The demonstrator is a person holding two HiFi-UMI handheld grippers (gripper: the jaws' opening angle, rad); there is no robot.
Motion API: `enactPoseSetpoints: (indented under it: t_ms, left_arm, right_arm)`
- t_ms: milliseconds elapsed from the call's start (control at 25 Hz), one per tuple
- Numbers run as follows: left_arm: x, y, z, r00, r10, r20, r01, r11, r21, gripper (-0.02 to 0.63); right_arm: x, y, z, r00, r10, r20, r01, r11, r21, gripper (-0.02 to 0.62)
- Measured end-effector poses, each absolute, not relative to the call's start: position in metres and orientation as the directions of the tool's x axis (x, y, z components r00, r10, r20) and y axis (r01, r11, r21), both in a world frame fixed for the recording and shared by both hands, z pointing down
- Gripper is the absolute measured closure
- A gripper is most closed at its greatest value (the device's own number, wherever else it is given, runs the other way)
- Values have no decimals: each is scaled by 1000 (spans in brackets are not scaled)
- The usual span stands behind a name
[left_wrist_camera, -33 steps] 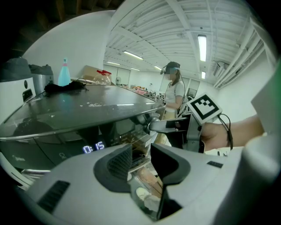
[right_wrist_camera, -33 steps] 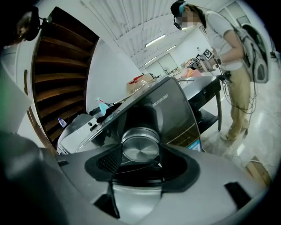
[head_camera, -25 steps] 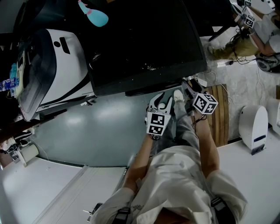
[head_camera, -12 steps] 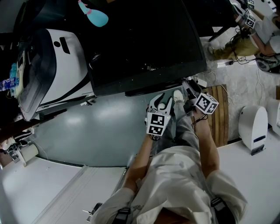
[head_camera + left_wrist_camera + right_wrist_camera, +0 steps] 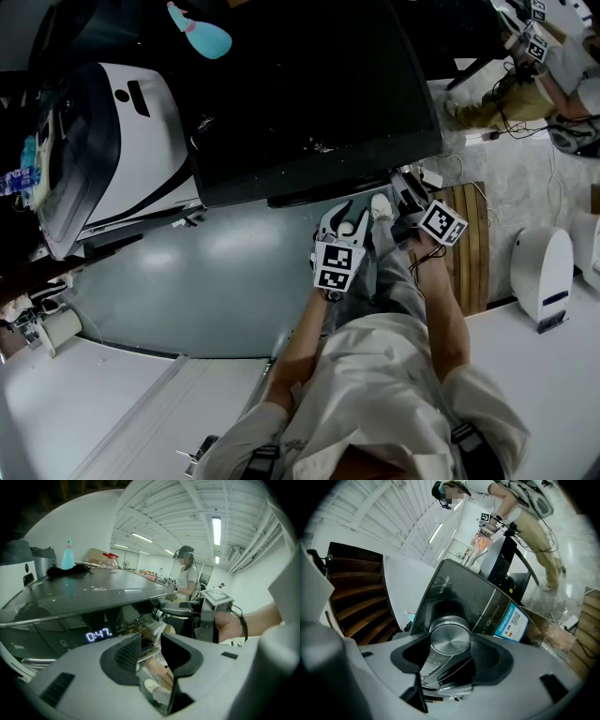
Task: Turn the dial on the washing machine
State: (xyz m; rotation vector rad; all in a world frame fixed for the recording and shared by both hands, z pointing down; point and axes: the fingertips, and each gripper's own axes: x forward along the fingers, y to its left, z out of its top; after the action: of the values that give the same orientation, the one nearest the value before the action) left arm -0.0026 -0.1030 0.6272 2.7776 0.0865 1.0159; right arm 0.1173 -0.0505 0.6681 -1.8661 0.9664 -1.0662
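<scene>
Steel dial (image 5: 450,638) is clamped between the part-open jaws of the right gripper (image 5: 451,645), its axis lying straight along the gripper's line.

We get bright ceiling strip lights (image 5: 216,530) blowing out white in the left gripper view; the top of the washing machine (image 5: 300,94) reads dim (faint specks only), the dial (image 5: 450,639) gleams softly, fisheye corners fall black.

We find the dial (image 5: 450,638) inside the right gripper (image 5: 401,187), the left gripper (image 5: 349,214) just left, a bottle (image 5: 200,30) far on the washing machine (image 5: 300,94).
</scene>
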Motion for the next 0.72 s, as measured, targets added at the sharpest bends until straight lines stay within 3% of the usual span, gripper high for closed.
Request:
enactPoseSetpoints:
  t_ms: [720]
  left_arm:
    - [-3, -104, 629, 762, 118, 637, -7, -982, 191, 468]
  right_arm:
    - [119, -48, 670, 424, -874, 238, -61, -289, -955, 325]
